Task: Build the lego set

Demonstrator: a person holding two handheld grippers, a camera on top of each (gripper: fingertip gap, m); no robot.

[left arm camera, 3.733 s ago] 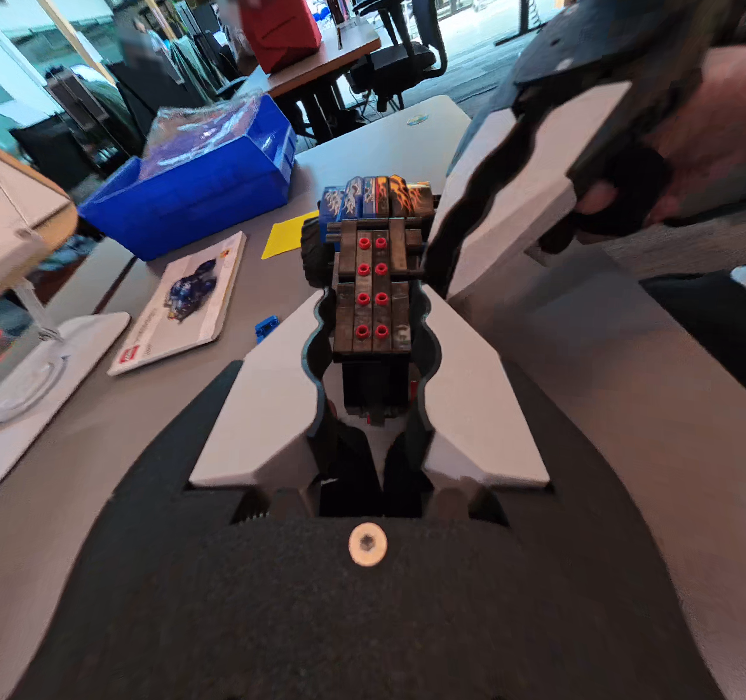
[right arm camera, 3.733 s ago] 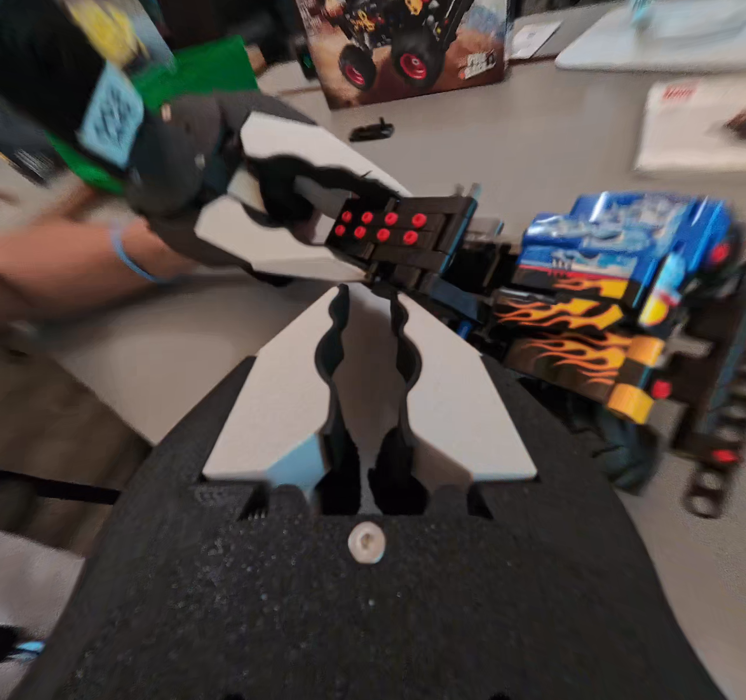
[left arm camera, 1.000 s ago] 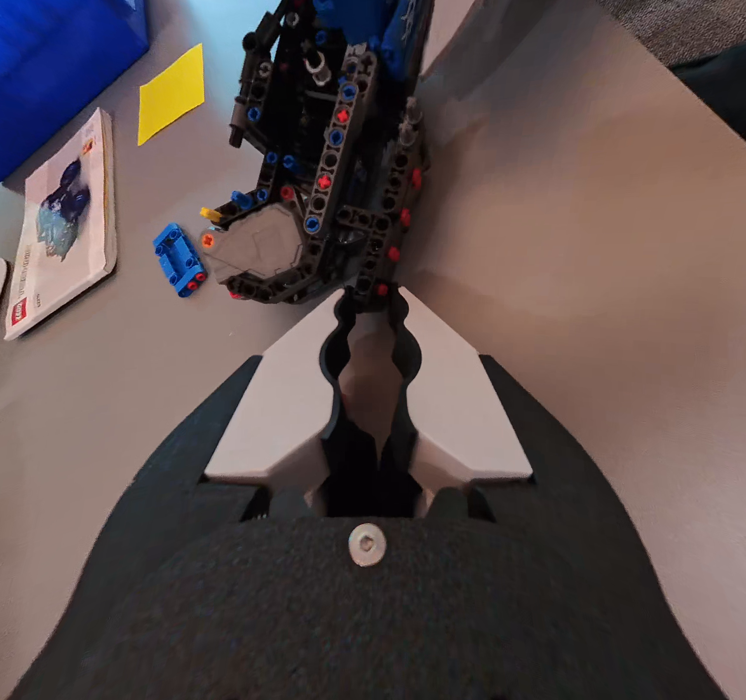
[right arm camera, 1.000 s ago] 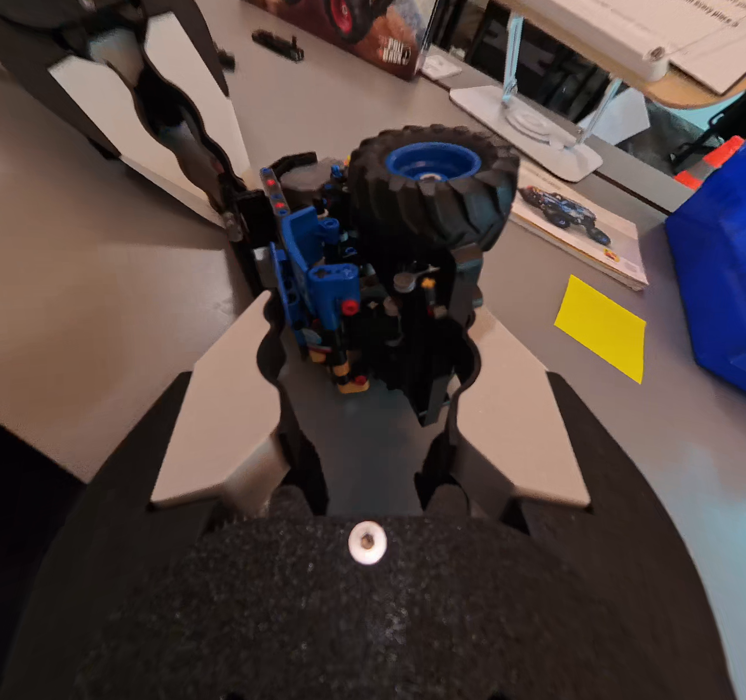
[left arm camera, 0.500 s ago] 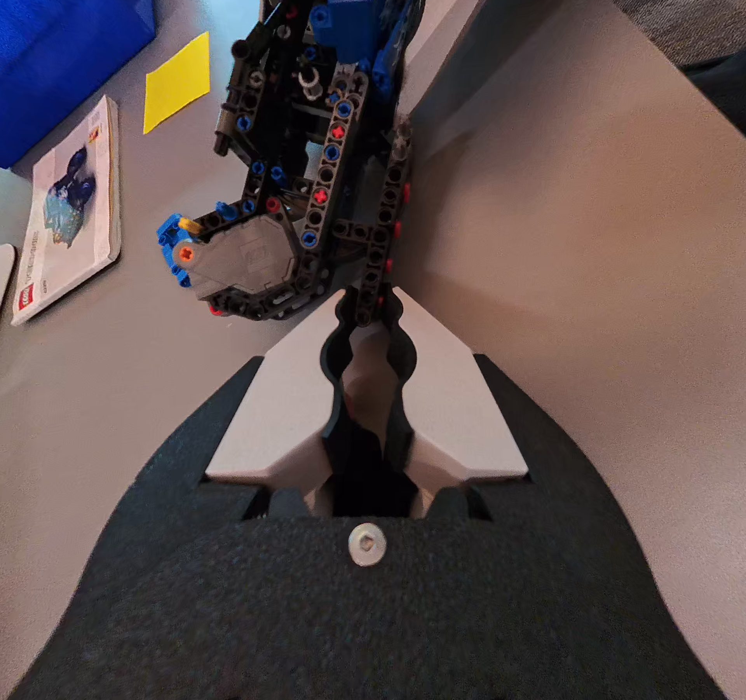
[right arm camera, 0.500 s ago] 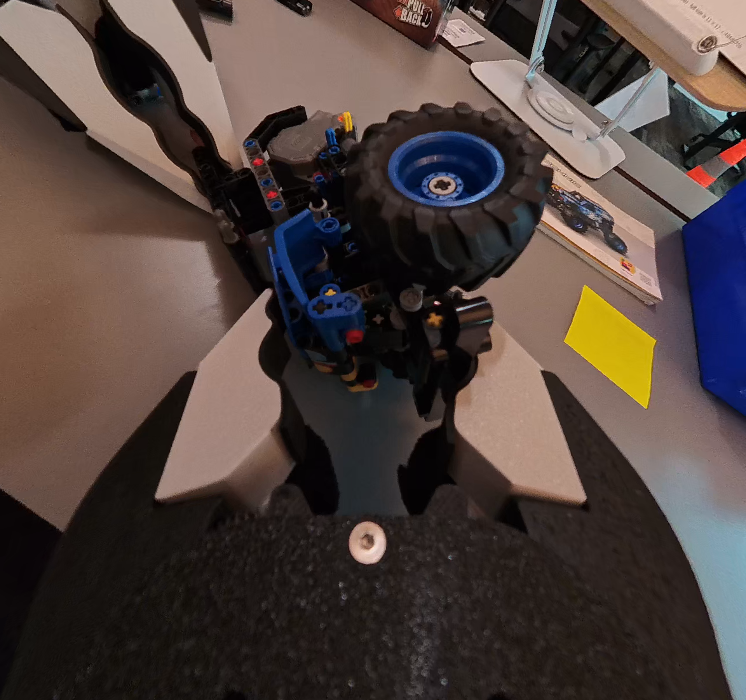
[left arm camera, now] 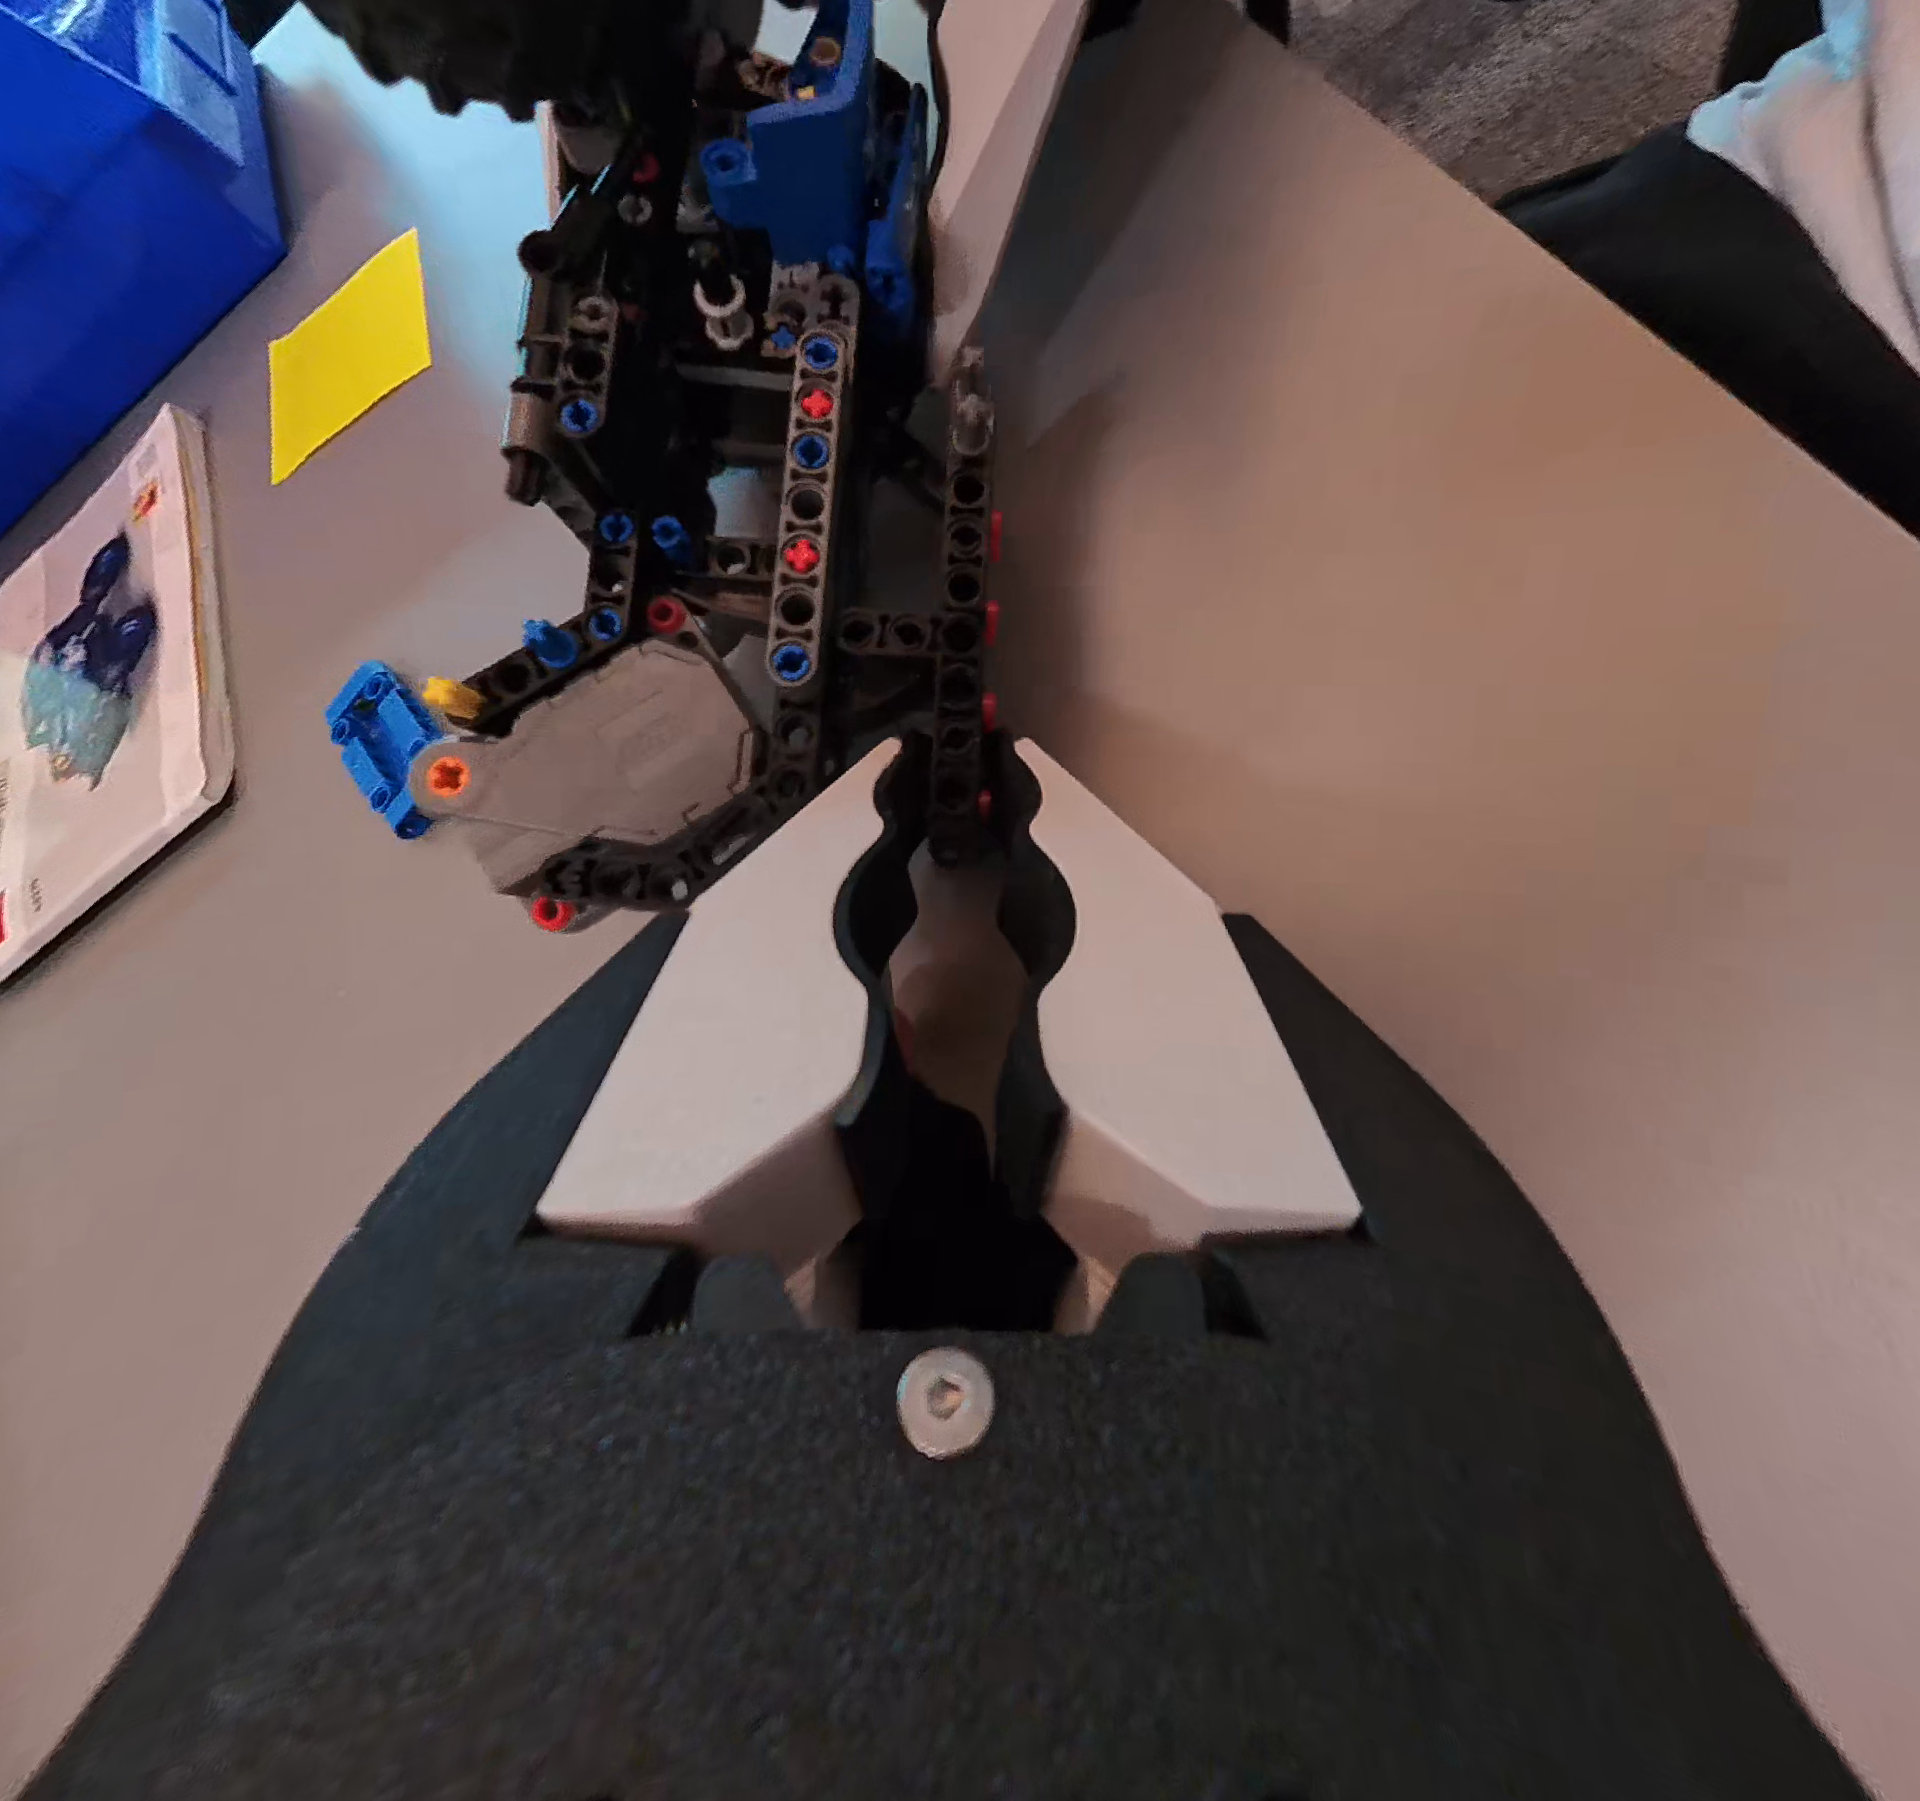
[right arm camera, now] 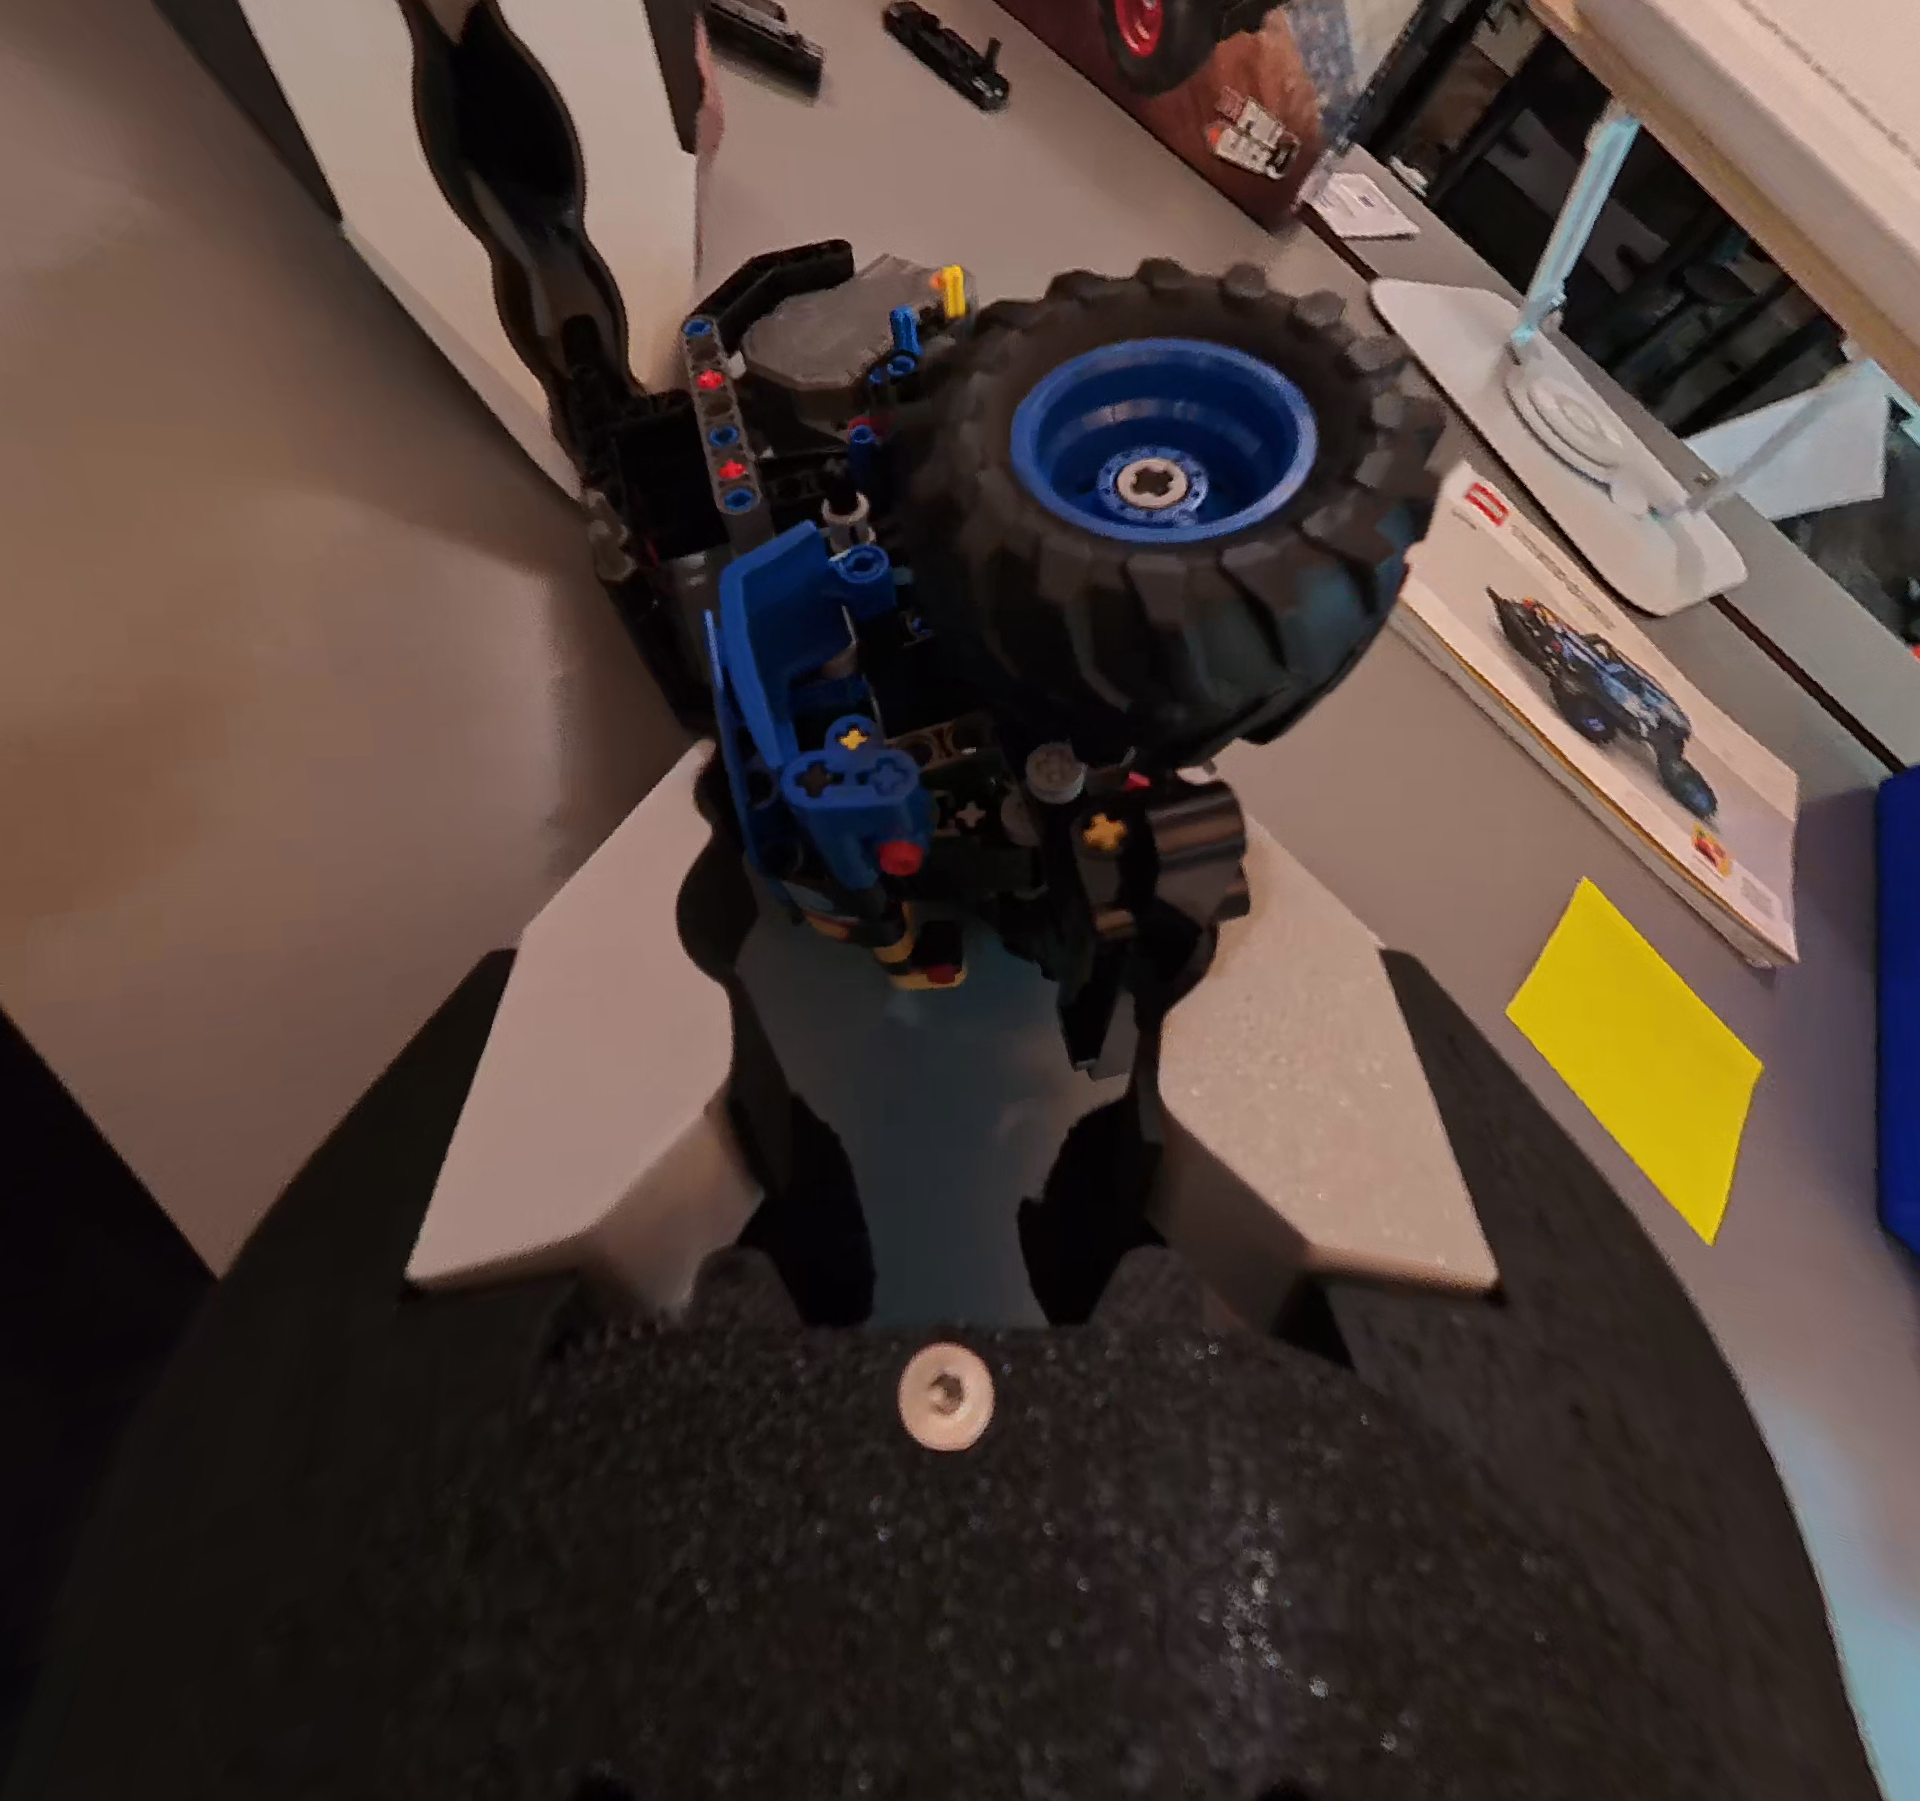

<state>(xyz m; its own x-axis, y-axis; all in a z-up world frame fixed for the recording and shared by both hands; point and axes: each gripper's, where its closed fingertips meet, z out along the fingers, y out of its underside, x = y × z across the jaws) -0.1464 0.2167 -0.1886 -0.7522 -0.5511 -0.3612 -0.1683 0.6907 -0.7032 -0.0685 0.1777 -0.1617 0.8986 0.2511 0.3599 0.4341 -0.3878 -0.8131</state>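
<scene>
- The toy truck is held up off the grey table, turned on its side so the underside shows, with one gripper at each end.
- The left gripper is pinched tight on a thin black beam with holes at the truck's frame end; its two fingers sit almost together around that beam.
- The right gripper is clamped around the truck's other end, its fingers spread wide enough to take the blue and black body between them. They grip just below the big black tyre with the blue rim.
- In the right wrist view the left gripper shows beyond the truck, upper left, its tips meeting the black frame.
- A small blue block lies on the table just beside the truck's grey motor housing; whether they touch, I cannot tell.
- A yellow paper square lies flat on the table, right of the truck in the right wrist view, and a booklet with a picture of a truck lies next to it.
- A blue bin stands past the yellow square.
- A printed box showing a truck with red wheels stands behind the toy truck, with two small black pieces lying in front of it.
- A white stand with a clear arm rests beyond the booklet.
</scene>
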